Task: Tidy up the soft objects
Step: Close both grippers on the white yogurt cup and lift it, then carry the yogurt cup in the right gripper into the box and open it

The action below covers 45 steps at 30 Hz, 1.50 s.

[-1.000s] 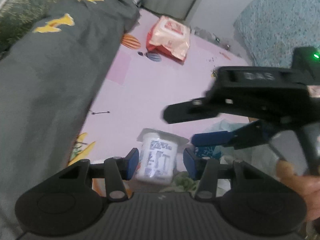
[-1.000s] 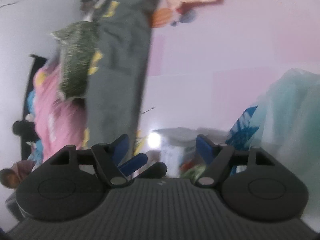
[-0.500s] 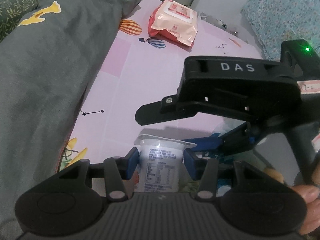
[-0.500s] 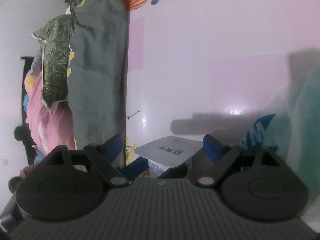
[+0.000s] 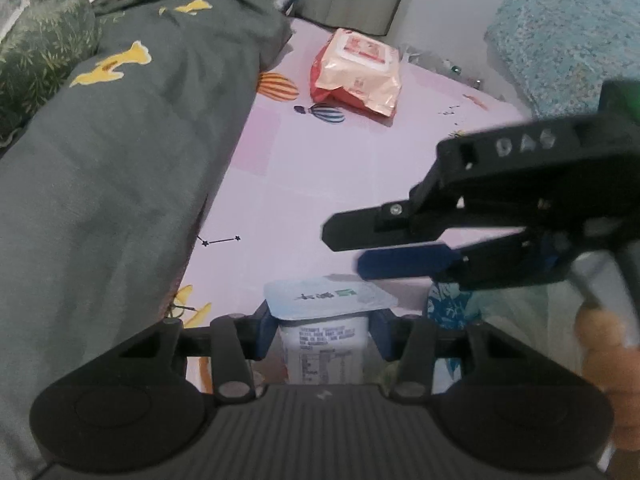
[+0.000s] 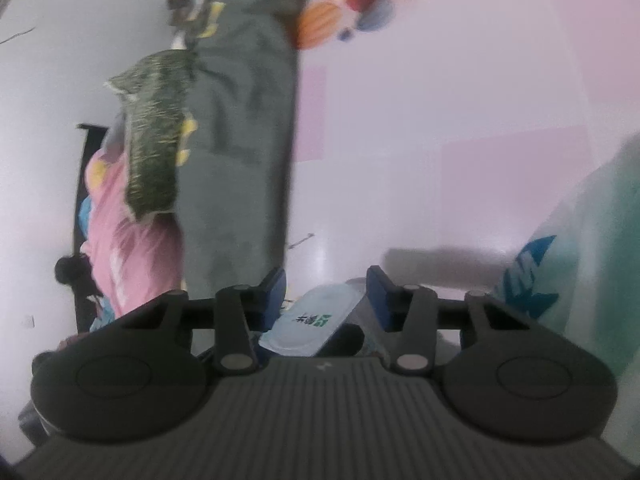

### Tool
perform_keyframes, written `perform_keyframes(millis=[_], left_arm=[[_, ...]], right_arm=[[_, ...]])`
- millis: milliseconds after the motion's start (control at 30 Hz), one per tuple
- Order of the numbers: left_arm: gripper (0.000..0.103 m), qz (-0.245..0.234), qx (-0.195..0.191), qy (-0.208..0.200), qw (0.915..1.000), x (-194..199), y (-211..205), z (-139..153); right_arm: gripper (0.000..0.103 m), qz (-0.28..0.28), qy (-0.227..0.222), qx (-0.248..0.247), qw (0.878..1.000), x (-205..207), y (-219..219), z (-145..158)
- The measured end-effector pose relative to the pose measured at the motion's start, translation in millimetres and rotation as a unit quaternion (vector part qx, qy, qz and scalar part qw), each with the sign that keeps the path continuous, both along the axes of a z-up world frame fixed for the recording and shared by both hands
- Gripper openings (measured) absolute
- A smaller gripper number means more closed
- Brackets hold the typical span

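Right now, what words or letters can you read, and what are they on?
"DAS": raised letters on the black right gripper.
White plastic yogurt cup, held by the left gripper: lid print and side label too blurred to read.
Pink wipes pack: print too small.
Clear plastic bag: blue print unreadable.

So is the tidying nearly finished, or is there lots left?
Nothing looks put away yet. In hand: the left gripper is shut on a yogurt cup, and the right gripper, whose jaws have just been closing with nothing between them, hovers above the cup. Left: the pink wipes pack lies loose on the bed sheet.
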<state>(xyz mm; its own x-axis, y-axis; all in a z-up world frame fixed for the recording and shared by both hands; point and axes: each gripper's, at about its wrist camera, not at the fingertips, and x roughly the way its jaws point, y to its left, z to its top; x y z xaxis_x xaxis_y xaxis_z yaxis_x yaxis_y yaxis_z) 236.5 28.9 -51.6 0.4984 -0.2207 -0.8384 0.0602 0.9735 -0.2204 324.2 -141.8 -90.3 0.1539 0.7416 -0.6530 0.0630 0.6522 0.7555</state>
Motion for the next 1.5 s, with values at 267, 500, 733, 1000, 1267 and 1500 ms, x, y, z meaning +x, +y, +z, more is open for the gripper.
perform_keyframes(millis=[267, 500, 733, 1000, 1267, 1500], left_arm=[[0.049, 0.0, -0.012, -0.006, 0.9999, -14.0, 0.9, 0.7], [0.049, -0.001, -0.013, -0.013, 0.9998, -18.3, 0.9, 0.2], [0.049, -0.003, -0.02, -0.028, 0.9994, -20.6, 1.4, 5.8], [0.049, 0.0, -0.005, -0.084, 0.9964, -30.9, -3.9, 40.5], [0.049, -0.012, 0.012, -0.136, 0.9906, -44.6, -29.6, 90.3], [0.049, -0.048, 0.017, -0.183, 0.9818, -67.2, -77.0, 137.9]], right_arm=[[0.03, 0.002, -0.024, -0.012, 1.0, -11.2, 4.0, 20.9], [0.046, -0.038, 0.052, -0.065, 0.996, -3.0, -12.5, -12.3], [0.046, 0.001, 0.059, -0.028, 0.998, -12.6, 8.8, -18.7], [0.043, 0.006, 0.001, -0.014, 1.0, -17.0, 17.9, 24.4], [0.043, -0.009, -0.053, 0.016, 0.998, -27.7, -9.4, 78.6], [0.043, -0.03, -0.11, 0.037, 0.993, -55.6, -60.3, 135.6]])
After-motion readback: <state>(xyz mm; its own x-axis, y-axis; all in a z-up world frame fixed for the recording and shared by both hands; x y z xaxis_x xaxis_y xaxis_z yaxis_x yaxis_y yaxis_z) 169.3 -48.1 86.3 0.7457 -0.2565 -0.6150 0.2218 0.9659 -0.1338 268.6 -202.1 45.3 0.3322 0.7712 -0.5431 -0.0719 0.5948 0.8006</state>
